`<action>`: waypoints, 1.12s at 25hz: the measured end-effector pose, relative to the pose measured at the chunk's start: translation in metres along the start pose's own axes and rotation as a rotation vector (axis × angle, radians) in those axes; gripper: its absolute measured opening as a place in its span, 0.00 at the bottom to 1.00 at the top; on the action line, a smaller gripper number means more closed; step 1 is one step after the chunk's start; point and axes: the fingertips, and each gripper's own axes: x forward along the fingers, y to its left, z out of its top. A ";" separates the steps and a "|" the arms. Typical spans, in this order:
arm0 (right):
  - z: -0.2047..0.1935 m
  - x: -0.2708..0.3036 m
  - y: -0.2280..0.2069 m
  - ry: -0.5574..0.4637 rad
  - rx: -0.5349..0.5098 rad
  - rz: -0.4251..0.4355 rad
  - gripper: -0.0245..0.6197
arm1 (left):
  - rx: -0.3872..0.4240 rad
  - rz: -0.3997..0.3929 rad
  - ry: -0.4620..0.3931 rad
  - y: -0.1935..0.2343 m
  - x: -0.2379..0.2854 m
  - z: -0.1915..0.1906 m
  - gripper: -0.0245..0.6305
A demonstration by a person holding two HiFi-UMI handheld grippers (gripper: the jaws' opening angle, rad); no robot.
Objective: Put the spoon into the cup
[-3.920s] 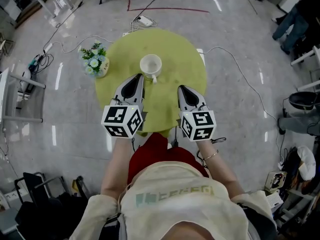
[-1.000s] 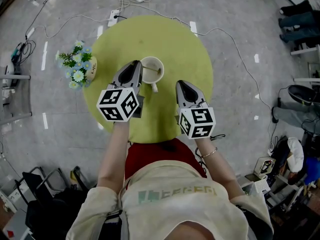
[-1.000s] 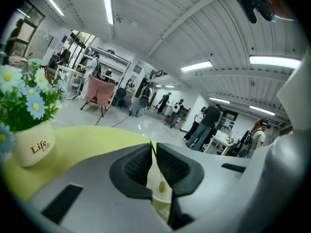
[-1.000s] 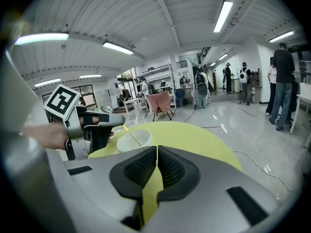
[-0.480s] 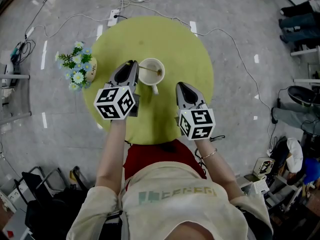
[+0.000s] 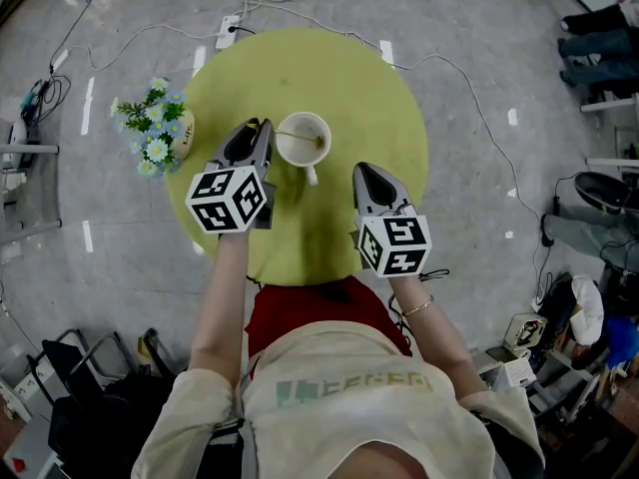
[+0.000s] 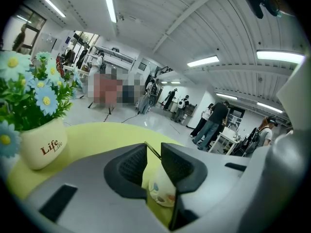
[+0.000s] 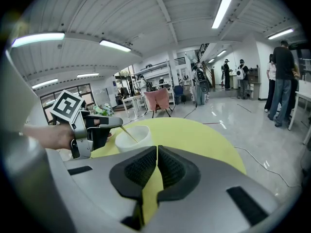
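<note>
The spoon (image 6: pixel 300 137) lies with its bowl end inside the white cup (image 6: pixel 285 155), which stands just left of the round bench's (image 6: pixel 349 88) middle. Its thin brassy handle leans on the rim toward the left claw (image 6: pixel 260 128), released, its ribbed dark pads (image 7: pixel 132 165) slightly apart around the handle's tip. The right claw (image 6: pixel 361 171) hovers nearer the front edge, clenched on nothing. My read: draw the left claw straight back along the handle, no sideways flick. That glossy cup looks easily nudged on the smooth yellow-green top.

A flower pot (image 6: pixel 160 138) (lettered "Life") stands at the left edge of the round green table (image 6: pixel 369 98).
</note>
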 end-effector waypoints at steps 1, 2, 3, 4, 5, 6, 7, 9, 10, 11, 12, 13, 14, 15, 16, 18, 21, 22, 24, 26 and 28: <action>0.000 0.000 0.001 0.000 0.000 0.000 0.10 | 0.002 0.001 0.001 0.001 0.000 0.000 0.16; 0.000 0.000 0.002 -0.001 0.000 0.001 0.10 | 0.003 0.002 0.002 0.002 -0.001 -0.001 0.17; -0.001 0.000 0.002 -0.002 -0.001 0.002 0.10 | 0.003 0.003 0.002 0.003 -0.001 -0.001 0.18; -0.001 0.001 0.003 -0.002 -0.002 0.003 0.10 | 0.001 0.003 0.001 0.004 -0.002 -0.002 0.18; -0.001 0.000 0.004 -0.003 -0.003 0.004 0.10 | 0.000 0.002 0.001 0.004 -0.003 -0.002 0.19; -0.002 0.000 0.004 -0.003 -0.004 0.004 0.10 | 0.000 0.000 0.001 0.004 -0.004 -0.003 0.20; -0.002 -0.001 0.005 -0.002 -0.005 0.005 0.10 | -0.001 -0.004 0.002 0.003 -0.005 -0.004 0.20; -0.004 -0.003 0.005 0.001 -0.007 0.006 0.10 | -0.002 -0.007 0.004 0.000 -0.007 -0.006 0.20; -0.006 -0.004 0.005 0.003 -0.007 0.007 0.10 | -0.002 -0.007 0.005 -0.002 -0.008 -0.007 0.20; -0.007 -0.005 0.006 0.005 -0.007 0.008 0.10 | -0.003 -0.007 0.006 -0.003 -0.010 -0.008 0.20; -0.008 -0.006 0.007 0.006 -0.008 0.009 0.10 | -0.003 -0.008 0.007 -0.004 -0.011 -0.010 0.20; -0.009 -0.006 0.008 0.007 -0.008 0.011 0.10 | -0.003 -0.008 0.009 -0.005 -0.013 -0.011 0.21; -0.010 -0.006 0.009 0.007 -0.009 0.014 0.10 | -0.002 -0.008 0.010 -0.005 -0.014 -0.012 0.21; -0.011 -0.006 0.011 0.007 -0.010 0.017 0.10 | -0.002 -0.008 0.012 -0.006 -0.015 -0.014 0.21; -0.011 -0.006 0.012 0.006 -0.011 0.020 0.10 | -0.001 -0.006 0.015 -0.006 -0.017 -0.016 0.21; -0.012 -0.007 0.014 0.003 -0.012 0.024 0.10 | 0.000 -0.002 0.021 -0.006 -0.020 -0.019 0.21; -0.012 -0.011 0.015 -0.002 -0.013 0.024 0.10 | 0.002 0.009 0.030 -0.006 -0.026 -0.023 0.21; -0.012 -0.013 0.015 -0.004 -0.013 0.022 0.10 | 0.003 0.015 0.033 -0.006 -0.028 -0.024 0.21; -0.013 -0.015 0.015 -0.007 -0.013 0.018 0.10 | 0.008 0.026 0.041 -0.005 -0.031 -0.027 0.21; -0.014 -0.017 0.014 -0.011 -0.012 0.014 0.10 | 0.015 0.034 0.046 -0.005 -0.033 -0.030 0.21; -0.015 -0.020 0.013 -0.015 -0.011 0.012 0.10 | 0.019 0.038 0.049 -0.007 -0.036 -0.033 0.21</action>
